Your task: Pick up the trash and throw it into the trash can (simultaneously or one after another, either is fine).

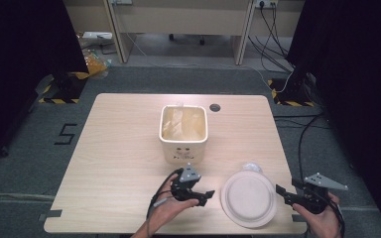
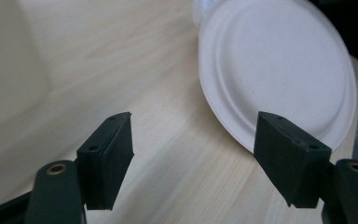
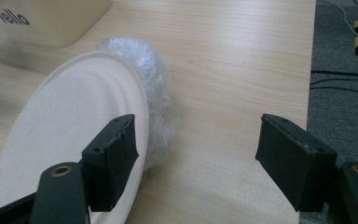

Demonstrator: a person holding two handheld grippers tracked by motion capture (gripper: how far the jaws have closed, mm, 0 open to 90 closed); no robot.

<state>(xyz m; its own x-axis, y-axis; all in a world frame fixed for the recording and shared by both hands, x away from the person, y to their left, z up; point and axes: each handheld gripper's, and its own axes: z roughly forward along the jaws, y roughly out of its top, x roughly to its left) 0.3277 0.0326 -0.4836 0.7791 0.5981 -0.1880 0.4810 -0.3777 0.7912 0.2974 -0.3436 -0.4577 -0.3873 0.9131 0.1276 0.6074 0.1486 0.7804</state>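
1. Since the work in hand centres on the near right part of the light wooden table (image 1: 124, 139), that surface is entered first; it bears everything listed below.
2. Cream square container (image 1: 183, 130), marked "Hello" on its front, stands mid-table, behind both grippers and well apart from their jaws.
3. White paper plate (image 1: 248, 197), round and so without a long axis, lies between the two grippers near the table's front edge. It appears tilted, its far rim resting on item 4.
4. Crumpled clear plastic wrap (image 3: 154, 88) lies tucked under the plate's far rim, touching it.
5. Left gripper (image 1: 204, 197): jaws spread, nothing between them, pointing right toward the plate's left rim, just beside it. In the left gripper view the plate (image 2: 279, 70) lies ahead and to the right.
6. Right gripper (image 1: 281, 194): jaws spread, empty, pointing left at the plate's right rim, just beside it. Judgement: both stand about equally near, the right slightly closer to the wrap.
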